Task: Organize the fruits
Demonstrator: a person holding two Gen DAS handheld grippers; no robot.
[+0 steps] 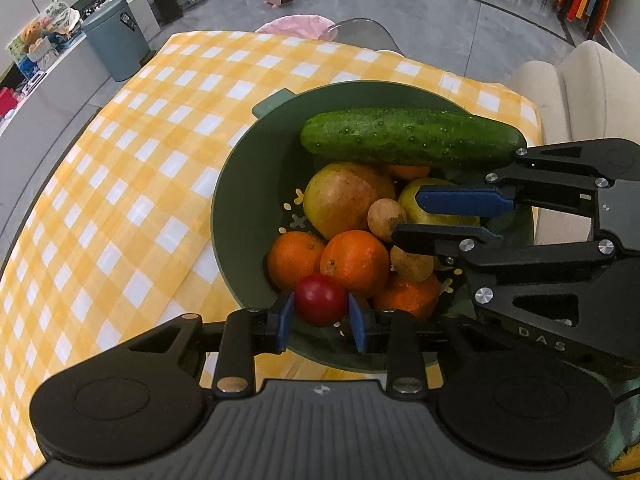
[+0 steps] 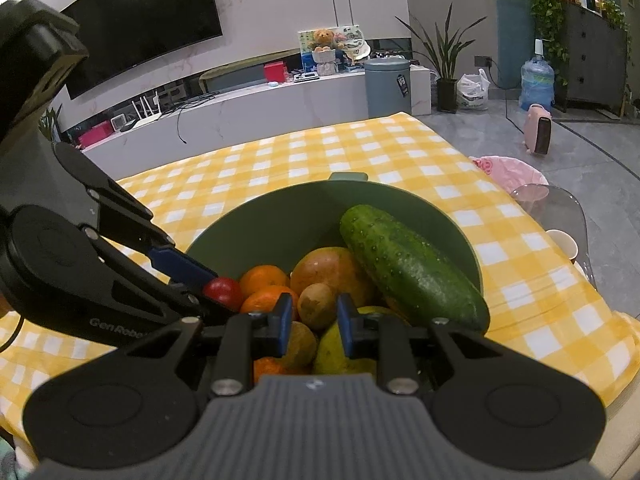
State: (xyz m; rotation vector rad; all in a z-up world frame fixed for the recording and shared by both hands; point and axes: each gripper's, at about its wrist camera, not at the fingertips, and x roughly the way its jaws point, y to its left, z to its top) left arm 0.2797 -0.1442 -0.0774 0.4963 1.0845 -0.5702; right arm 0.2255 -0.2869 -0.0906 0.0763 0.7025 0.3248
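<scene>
The green bowl (image 1: 240, 168) on the yellow checked cloth (image 1: 120, 160) holds a cucumber (image 1: 412, 138), oranges (image 1: 354, 262), a mango (image 1: 344, 198) and small brown fruits (image 2: 316, 306). The left gripper (image 1: 320, 316) clamps a red tomato (image 1: 320, 305) inside it; the right gripper (image 2: 312, 322) hovers narrowly parted, gripping nothing.

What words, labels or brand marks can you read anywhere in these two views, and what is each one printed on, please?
"DAS" – on the black body of the right claw, seen in the left wrist view.
"GenRobo", cut off behind the near claw's linkage – on the black body of the left claw, seen in the right wrist view.
Sticker on the grey-blue bin: too small to read.
Picture boxes behind the teddy bear: too blurred to read.
</scene>
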